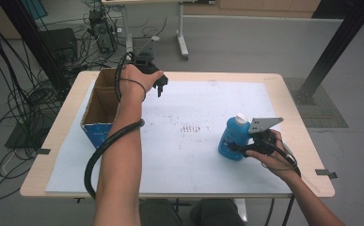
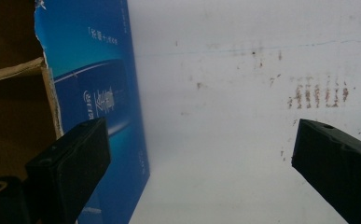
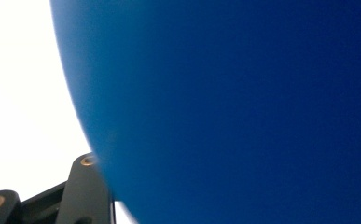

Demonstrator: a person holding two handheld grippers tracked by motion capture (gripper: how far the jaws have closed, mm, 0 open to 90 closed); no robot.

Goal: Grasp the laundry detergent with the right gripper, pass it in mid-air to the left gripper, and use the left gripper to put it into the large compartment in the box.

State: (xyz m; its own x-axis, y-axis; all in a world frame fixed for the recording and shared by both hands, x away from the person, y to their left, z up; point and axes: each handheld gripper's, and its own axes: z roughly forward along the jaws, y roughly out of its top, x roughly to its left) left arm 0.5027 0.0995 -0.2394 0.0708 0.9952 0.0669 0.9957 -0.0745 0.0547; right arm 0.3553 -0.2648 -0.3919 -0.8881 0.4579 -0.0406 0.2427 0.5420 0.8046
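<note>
Here, near my right edge of the table (image 1: pixel 179 186), my right gripper (image 1: pixel 243 148) is clamped on the one blue bottle (image 1: pixel 233 138), which stands upright on the white sheet; in the right gripper view its blue wall (image 3: pixel 225 107) presses right up against the jaw. I judge the grip sits low on a rounded, smooth side, so the bottle could slip or tip if I lift fast, and the white cap (image 1: pixel 240 117) might leak if it leans. Farther off, at the far left corner, my left gripper (image 1: pixel 160 87) hangs released, holding nothing, just beside the one open cardboard box (image 1: pixel 97 123). A careless swing there could knock the box wall (image 2: pixel 103 93)
</note>
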